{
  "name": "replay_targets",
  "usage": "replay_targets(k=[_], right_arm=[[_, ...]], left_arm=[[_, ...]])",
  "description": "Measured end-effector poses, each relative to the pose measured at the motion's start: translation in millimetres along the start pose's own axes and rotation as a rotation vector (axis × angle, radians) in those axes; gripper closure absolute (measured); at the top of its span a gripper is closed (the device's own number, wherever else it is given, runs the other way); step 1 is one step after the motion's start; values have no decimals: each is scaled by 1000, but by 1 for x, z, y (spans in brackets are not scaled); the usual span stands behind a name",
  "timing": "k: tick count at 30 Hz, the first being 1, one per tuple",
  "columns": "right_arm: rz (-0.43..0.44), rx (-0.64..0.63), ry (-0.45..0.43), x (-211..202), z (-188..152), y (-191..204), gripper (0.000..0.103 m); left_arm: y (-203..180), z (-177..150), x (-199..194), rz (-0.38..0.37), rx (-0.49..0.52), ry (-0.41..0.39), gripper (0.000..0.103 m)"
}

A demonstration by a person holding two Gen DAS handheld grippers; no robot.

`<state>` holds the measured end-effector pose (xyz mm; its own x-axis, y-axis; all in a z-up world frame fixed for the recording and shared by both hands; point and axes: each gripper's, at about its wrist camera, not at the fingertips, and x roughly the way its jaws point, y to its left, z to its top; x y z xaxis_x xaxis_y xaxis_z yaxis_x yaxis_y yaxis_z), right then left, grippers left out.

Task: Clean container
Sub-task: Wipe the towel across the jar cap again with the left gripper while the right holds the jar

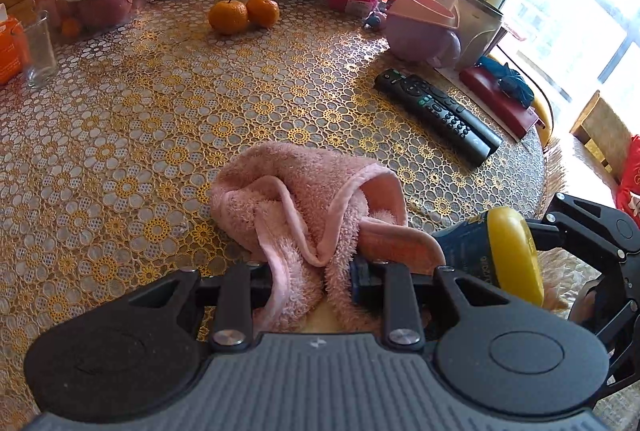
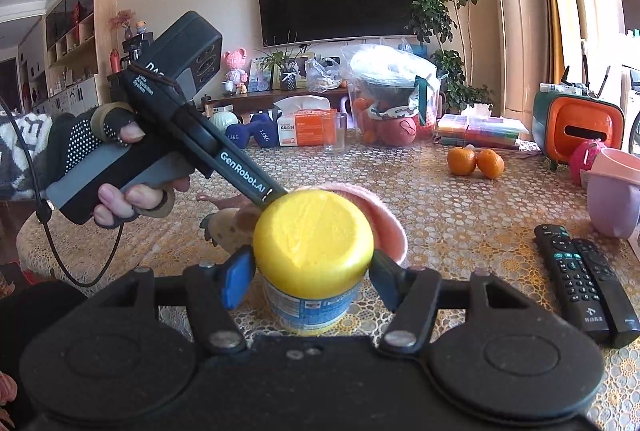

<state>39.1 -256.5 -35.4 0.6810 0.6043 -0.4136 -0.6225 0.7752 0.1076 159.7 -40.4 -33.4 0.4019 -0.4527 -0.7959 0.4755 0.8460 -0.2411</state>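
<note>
L tongs [image 1: 320, 267] clamp pink towel [image 1: 296, 199]; R tongs [image 2: 308, 271] grip yellow-lidded jar [image 2: 314, 231], towel prob touching it

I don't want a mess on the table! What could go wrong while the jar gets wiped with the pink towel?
The right gripper pinches only the yellow lid, so a hard wipe might twist the container or pop it loose. The pink towel is bunched loosely in the left gripper and might slip out. The remote controls lie nearby and could get bumped.
</note>
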Motion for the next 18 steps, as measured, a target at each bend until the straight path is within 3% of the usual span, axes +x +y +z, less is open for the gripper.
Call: replay_targets(k=[9, 13, 18], right_arm=[[-22, 5, 5, 0, 2, 6, 42], [-22, -39, 7, 2, 4, 10, 42], [-17, -63, 11, 5, 6, 12, 42]], left_arm=[[-1, -11, -12, 95, 54, 24, 76], [-2, -9, -45, 73, 62, -39, 76], [-30, -3, -90, 28, 159, -113, 76]])
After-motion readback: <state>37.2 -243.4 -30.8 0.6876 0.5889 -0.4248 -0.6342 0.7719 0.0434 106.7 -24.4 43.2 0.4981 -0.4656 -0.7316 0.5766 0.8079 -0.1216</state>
